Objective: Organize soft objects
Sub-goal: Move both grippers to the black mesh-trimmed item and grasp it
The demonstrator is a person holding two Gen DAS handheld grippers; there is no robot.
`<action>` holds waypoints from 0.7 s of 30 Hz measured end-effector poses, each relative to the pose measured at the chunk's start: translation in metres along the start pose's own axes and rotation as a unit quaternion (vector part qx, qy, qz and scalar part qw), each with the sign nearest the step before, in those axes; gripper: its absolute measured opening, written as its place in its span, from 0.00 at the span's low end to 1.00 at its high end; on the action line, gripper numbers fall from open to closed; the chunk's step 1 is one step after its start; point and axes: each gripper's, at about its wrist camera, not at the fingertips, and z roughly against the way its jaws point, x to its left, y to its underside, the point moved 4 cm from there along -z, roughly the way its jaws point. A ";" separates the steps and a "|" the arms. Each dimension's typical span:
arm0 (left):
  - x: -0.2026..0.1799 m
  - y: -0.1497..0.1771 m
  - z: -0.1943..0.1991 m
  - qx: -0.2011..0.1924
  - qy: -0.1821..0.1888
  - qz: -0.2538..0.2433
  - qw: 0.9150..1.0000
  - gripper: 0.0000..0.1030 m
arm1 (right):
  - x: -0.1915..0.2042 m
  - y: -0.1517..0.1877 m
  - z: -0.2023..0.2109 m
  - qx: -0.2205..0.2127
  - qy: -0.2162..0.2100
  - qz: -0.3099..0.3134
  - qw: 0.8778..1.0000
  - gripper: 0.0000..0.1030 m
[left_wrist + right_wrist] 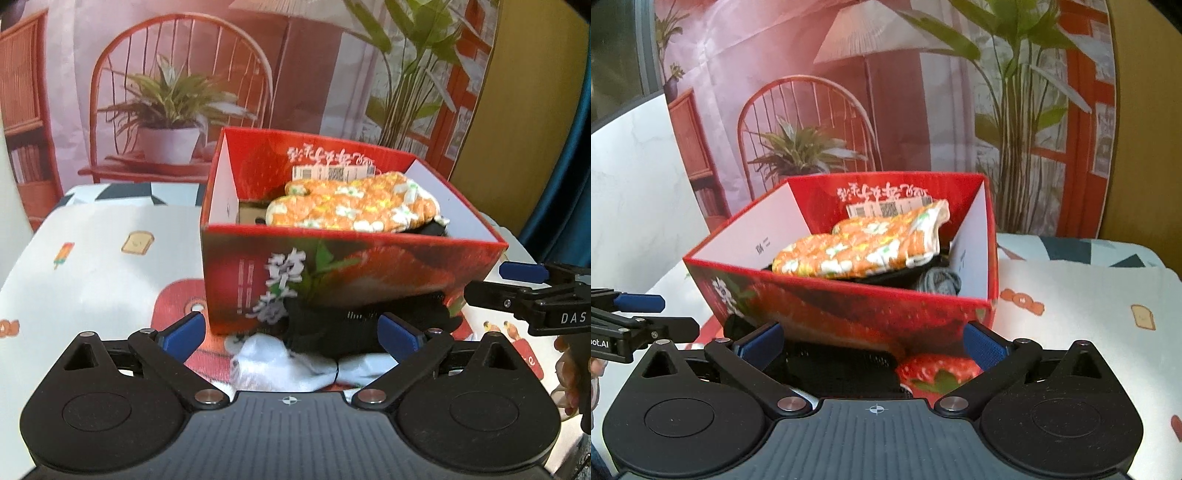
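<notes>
A red strawberry-print box (236, 291) stands on the table; it also shows in the right wrist view (820, 302). An orange floral oven mitt (347, 208) lies on top of dark items inside it, also seen from the right (864, 245), with a grey sock (936, 282) beside it. A black sock (332, 332) and a white sock (273, 363) lie on the table before the box, between the fingers of my open left gripper (291, 334). My right gripper (873, 343) is open over a black sock (842, 365); it also shows at the left view's right edge (524, 280).
A patterned tablecloth (92, 258) covers the table. A printed backdrop with a chair and plants (177, 92) hangs behind. A white marble wall (628, 184) is at the left in the right wrist view. The left gripper (639, 312) shows at that view's left edge.
</notes>
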 end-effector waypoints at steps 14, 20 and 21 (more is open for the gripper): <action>0.003 0.015 -0.032 0.032 0.040 0.025 0.998 0.63 | -0.008 0.028 -0.034 0.038 -0.009 -0.015 0.999 0.80; -0.002 0.014 -0.045 0.036 0.057 0.031 0.997 0.64 | -0.013 0.035 -0.051 0.052 -0.017 -0.040 0.998 0.76; -0.002 0.013 -0.046 0.036 0.059 0.032 0.997 0.64 | -0.014 0.036 -0.054 0.055 -0.019 -0.047 0.997 0.76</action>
